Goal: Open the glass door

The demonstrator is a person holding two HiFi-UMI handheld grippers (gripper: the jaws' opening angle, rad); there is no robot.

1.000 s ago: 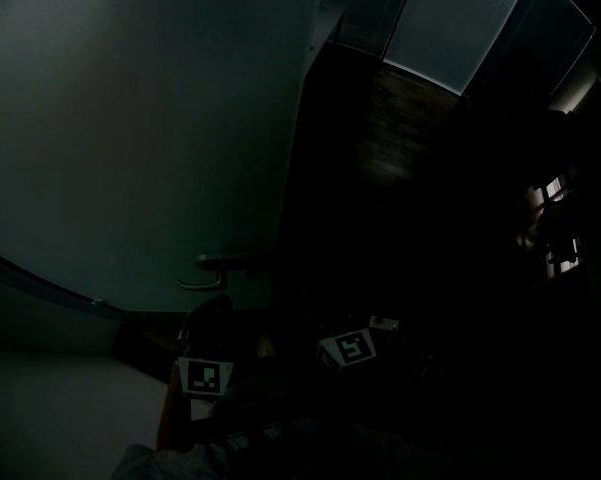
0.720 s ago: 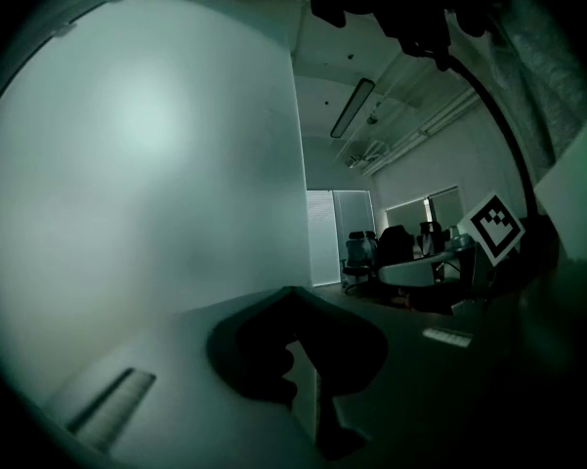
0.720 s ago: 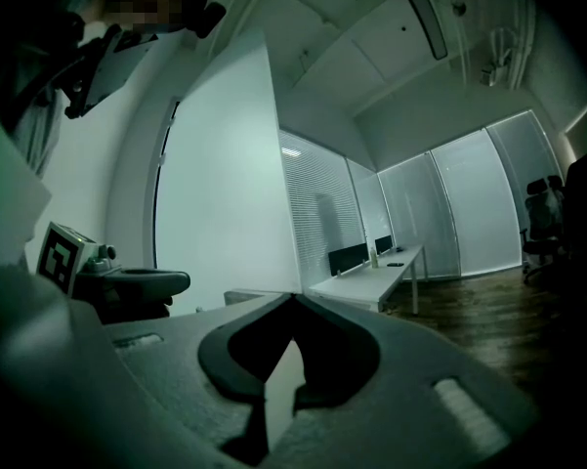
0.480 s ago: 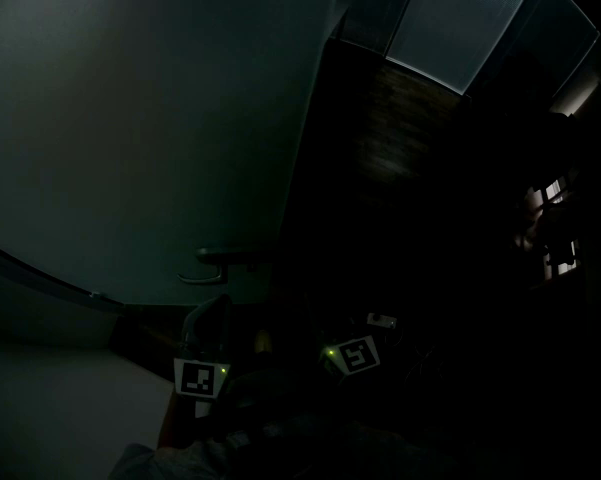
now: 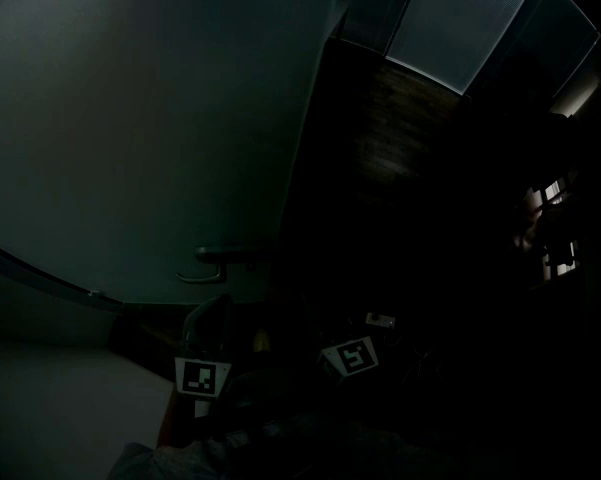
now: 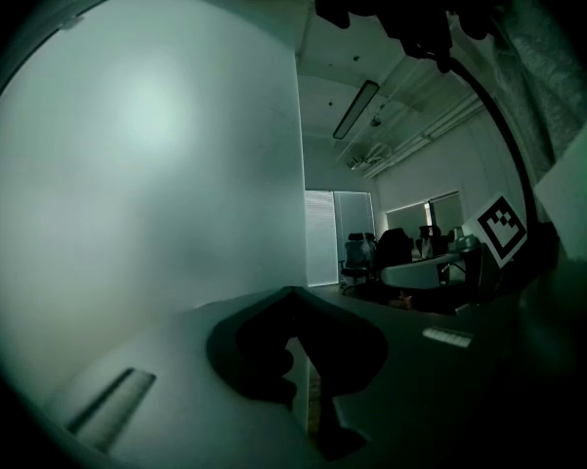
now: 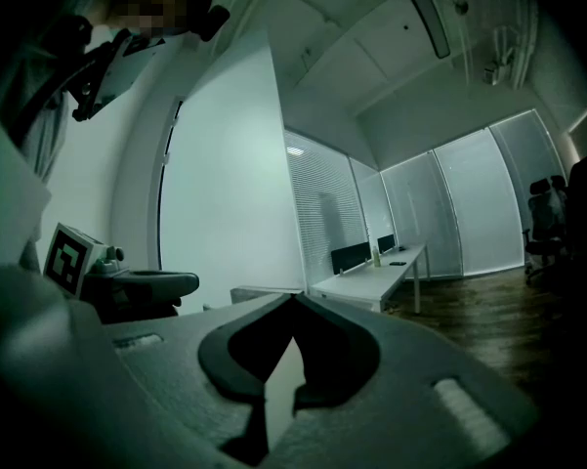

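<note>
Probably heavy and stiff, the door [image 5: 160, 118] was best taken by its lower-left handle [image 5: 225, 258]; left gripper [image 6: 295, 296] and right gripper [image 7: 293, 301] were closed, empty.

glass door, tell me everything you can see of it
The glass door is one large frosted pane, pale grey-green, nothing visible through it. It stands upright and fills the left of the head view, its free edge beside the dark wood floor. A dark lever handle sits low near that edge, roughly level. The left claw shows just below the handle; too dim to tell if they touch.
</note>
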